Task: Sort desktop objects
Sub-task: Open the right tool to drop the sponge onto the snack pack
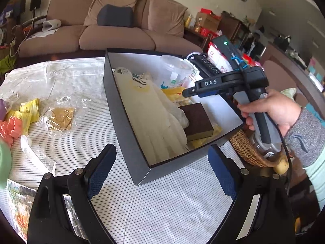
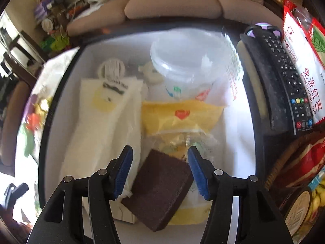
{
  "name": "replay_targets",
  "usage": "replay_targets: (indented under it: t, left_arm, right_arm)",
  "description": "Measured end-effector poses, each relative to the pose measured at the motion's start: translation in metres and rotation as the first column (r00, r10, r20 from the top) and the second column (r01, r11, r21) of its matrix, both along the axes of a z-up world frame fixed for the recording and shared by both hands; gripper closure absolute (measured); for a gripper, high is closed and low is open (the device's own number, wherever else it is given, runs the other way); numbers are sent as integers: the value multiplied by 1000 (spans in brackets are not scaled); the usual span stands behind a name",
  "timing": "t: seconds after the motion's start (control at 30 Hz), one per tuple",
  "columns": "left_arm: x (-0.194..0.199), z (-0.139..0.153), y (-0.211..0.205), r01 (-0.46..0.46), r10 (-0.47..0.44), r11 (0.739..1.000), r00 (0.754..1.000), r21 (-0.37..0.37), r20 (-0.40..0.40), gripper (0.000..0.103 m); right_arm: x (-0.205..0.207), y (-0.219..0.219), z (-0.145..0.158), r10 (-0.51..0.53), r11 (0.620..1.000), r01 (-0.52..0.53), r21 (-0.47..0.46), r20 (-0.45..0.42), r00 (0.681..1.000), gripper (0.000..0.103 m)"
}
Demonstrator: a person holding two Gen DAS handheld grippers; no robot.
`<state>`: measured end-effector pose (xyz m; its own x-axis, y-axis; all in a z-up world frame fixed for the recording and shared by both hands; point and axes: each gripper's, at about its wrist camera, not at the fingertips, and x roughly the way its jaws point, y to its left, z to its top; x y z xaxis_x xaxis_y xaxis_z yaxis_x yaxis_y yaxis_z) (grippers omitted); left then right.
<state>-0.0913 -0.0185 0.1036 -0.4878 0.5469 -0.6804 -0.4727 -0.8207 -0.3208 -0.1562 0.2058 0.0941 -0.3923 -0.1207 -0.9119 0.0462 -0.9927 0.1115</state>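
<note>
Here, a dark box with a white inside sits on a striped tablecloth, nearly full.

Inside, a brown sponge lies at 6 o'clock, white folded gloves at 9, a yellow packet in the middle, and a clear plastic cup at 12. The right gripper hangs over the sponge, jaws spread and clear of it. The left gripper is spread wide above the cloth, empty. A bag of gold clips lies outside at 9.

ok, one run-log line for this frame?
phase: sponge in box | right tongs: open above sponge, not touching | left tongs: open, empty, over table | unsorted: yellow packets on table
</note>
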Motion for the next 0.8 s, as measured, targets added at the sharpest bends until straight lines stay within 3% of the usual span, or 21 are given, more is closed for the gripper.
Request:
replay_targets:
  t: [0.1, 0.23, 0.4, 0.53, 0.63, 0.7, 0.8]
  left_arm:
    - [0, 0, -4, -5, 5, 1000, 1000, -1, 2, 12]
    - [-1, -2, -13, -12, 12, 1000, 1000, 22, 20, 12]
    - [-2, 0, -26, -31, 31, 999, 999, 16, 14, 12]
    - [-7, 2, -37, -40, 39, 998, 999, 55, 33, 12]
    - [-8, -1, -39, -36, 33, 997, 998, 67, 54, 12]
    - [-6, -1, -37, -32, 29, 998, 998, 53, 52, 12]
    - [-1, -2, -36, -21, 20, 1000, 999, 21, 40, 12]
  right_arm:
    - [0, -6, 1, 14, 992, -15, 122, 3, 1000, 45]
    - [-7, -13, -16, 65, 983, -69, 171, 28, 998, 42]
    - [-10, -14, -32, 102, 990, -113, 79, 133, 986, 40]
    - [3, -13, -23, 145, 989, -146, -5, 189, 971, 40]
    - [7, -8, -8, 159, 985, -148, -84, 152, 975, 41]
    - [8, -6, 2, 131, 989, -121, -89, 112, 985, 41]
    - [17, -8, 25, 109, 993, -109, -43, 1, 994, 33]
